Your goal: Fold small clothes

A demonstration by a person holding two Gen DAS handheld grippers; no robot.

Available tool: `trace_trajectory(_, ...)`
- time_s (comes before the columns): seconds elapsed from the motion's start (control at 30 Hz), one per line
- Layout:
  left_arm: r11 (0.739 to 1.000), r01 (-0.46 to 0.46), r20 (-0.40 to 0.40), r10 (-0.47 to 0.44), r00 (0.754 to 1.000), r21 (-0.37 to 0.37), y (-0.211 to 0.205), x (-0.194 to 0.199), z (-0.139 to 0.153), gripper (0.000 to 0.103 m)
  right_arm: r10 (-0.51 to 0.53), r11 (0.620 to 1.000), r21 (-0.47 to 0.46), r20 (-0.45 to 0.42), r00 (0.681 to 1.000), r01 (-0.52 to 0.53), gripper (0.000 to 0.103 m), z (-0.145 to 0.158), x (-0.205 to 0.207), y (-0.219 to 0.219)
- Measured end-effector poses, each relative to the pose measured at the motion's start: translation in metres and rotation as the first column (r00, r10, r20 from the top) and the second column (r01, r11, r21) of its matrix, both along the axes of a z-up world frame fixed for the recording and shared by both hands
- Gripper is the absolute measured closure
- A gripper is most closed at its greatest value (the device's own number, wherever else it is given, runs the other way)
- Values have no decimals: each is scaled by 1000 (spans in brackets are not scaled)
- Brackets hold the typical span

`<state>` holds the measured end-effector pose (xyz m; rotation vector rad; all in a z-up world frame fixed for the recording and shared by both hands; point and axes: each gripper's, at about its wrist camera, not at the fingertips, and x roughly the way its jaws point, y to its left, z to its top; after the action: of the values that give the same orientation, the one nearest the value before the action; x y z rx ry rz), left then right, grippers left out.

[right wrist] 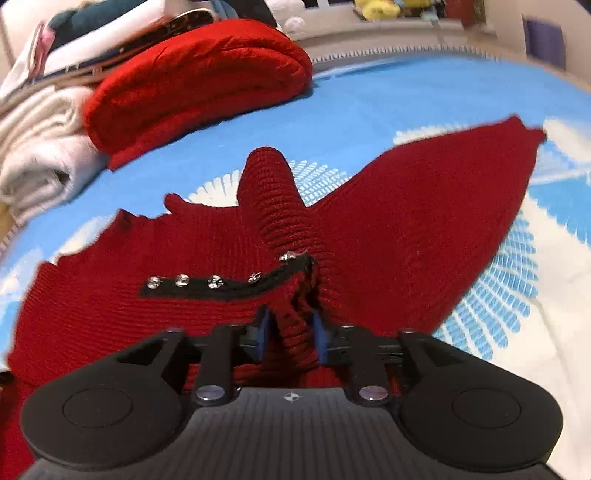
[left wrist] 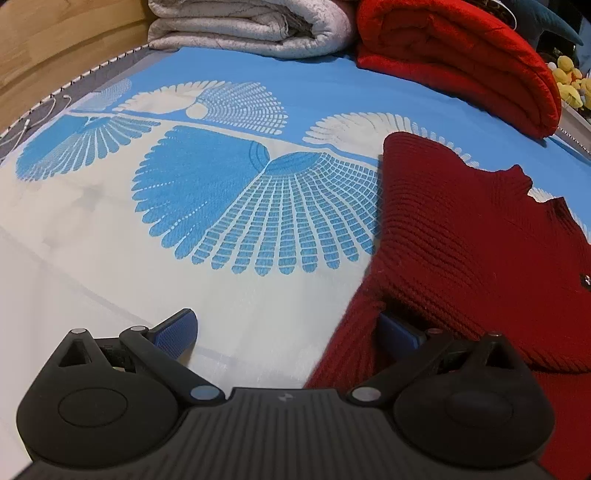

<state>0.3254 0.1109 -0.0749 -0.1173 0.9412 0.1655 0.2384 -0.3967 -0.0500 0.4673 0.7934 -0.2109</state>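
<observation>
Our right gripper (right wrist: 291,332) has its blue pads pinched close on a bunched fold of the dark red knit sweater (right wrist: 369,229), just below the end of its black button placket (right wrist: 229,286) with a row of shiny studs. Our left gripper (left wrist: 288,332) stands spread wide: its left finger (left wrist: 177,328) lies bare over the sheet, while its right finger (left wrist: 397,328) is tucked under the sweater's (left wrist: 461,240) edge, and nothing is clamped between them. In the right wrist view we see the sweater spread across the bed, with one sleeve (right wrist: 273,199) humped up and running away from the gripper and the body fanned out to either side, its far corner reaching toward the right. In the left wrist view the same garment fills the right side, its ribbed knit lying on the bedsheet (left wrist: 221,206), which is blue and cream with large fan-shaped feather patterns. Beyond the sweater, at the far side of the bed, we find a folded bright red blanket (left wrist: 461,62) and, beside it, a folded pale grey quilt (left wrist: 251,26). A wooden headboard (left wrist: 55,48) shows at the far left, and yellow plush toys (left wrist: 570,81) sit past the red blanket at the right edge.
</observation>
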Motion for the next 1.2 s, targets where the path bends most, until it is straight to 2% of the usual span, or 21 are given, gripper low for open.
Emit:
trace_trajectory(0.03, 1000, 1, -7, -1, 1000, -2, 0, -1, 1, 0, -17, 1000, 22, 17, 1000, 16, 53, 6, -6, -9)
trace_trajectory(0.07, 1000, 2, -13, -2, 1000, -4, 1, -3, 3, 0, -52, 998, 21, 36, 998, 51, 38, 12, -12, -19)
trace_trajectory(0.13, 1000, 8, -11, -8, 1000, 0, 1, -7, 8, 0, -144, 990, 14, 85, 986, 144, 27, 20, -30, -45)
trace_trajectory(0.2, 1000, 9, 2, -9, 1000, -2, 1, -13, 14, 0, -282, 959, 49, 99, 954, 278, 27, 19, -51, -84)
trace_trajectory(0.27, 1000, 15, 0, -15, 1000, -24, 2, -19, 21, 0, -448, 890, 134, 95, 889, 435, 26, 10, -68, -126)
trace_trajectory(0.33, 999, 1, -18, -2, 1000, -49, 4, -28, 29, 0, -544, 826, 220, 68, 836, 519, 26, -2, -75, -158)
trace_trajectory(0.37, 998, -19, -28, 17, 999, -61, 6, -34, 33, 0, -572, 798, 268, 54, 818, 540, 27, -9, -75, -171)
trace_trajectory(0.47, 991, -107, -34, 104, 994, -82, 9, -59, 54, 0, -612, 753, 337, 44, 790, 565, 27, -22, -63, -193)
trace_trajectory(0.57, 983, -98, -6, 98, 995, -154, 6, -96, 67, 0, -652, 745, 265, 93, 753, 612, 28, -21, -40, -198)
trace_trajectory(0.63, 975, -120, 7, 123, 992, -186, 4, -115, 64, 0, -667, 732, 259, 87, 740, 630, 28, -24, -30, -208)
trace_trajectory(0.7, 974, -133, 3, 136, 991, -185, -2, -114, 56, 0, -676, 715, 298, 61, 734, 633, 28, -33, -16, -221)
trace_trajectory(0.77, 981, -122, -17, 121, 992, -149, -9, -100, 48, 0, -652, 740, 282, 81, 754, 610, 26, -34, 2, -228)
trace_trajectory(0.83, 987, -116, -4, 117, 993, -110, -16, -95, 44, 0, -607, 780, 260, 93, 789, 569, 23, -35, 18, -230)
trace_trajectory(0.87, 988, -112, 8, 113, 994, -106, -18, -94, 41, 0, -576, 804, 248, 101, 811, 541, 25, -35, 24, -228)
trace_trajectory(0.9, 988, -107, 14, 110, 994, -110, -20, -92, 40, 0, -547, 827, 217, 101, 831, 518, 33, -35, 30, -224)
trace_trajectory(0.93, 988, -104, 17, 106, 994, -115, -20, -89, 39, 0, -536, 838, 171, 87, 840, 518, 76, -34, 36, -220)
trace_trajectory(0.97, 988, -100, 20, 103, 995, -117, -21, -86, 38, 0, -533, 844, 125, 78, 843, 522, 89, -33, 39, -216)
trace_trajectory(1.0, 989, -100, 21, 103, 995, -113, -22, -84, 37, 0, -554, 831, 114, 91, 828, 544, 89, -30, 33, -212)
trace_trajectory(1.1, 992, -93, 33, 96, 995, -82, -22, -80, 37, 0, -671, 741, 108, 116, 732, 662, 90, -16, 2, -207)
trace_trajectory(1.2, 991, -101, 45, 105, 993, -85, -18, -83, 40, 0, -739, 672, 80, 141, 659, 736, 90, -3, -43, -201)
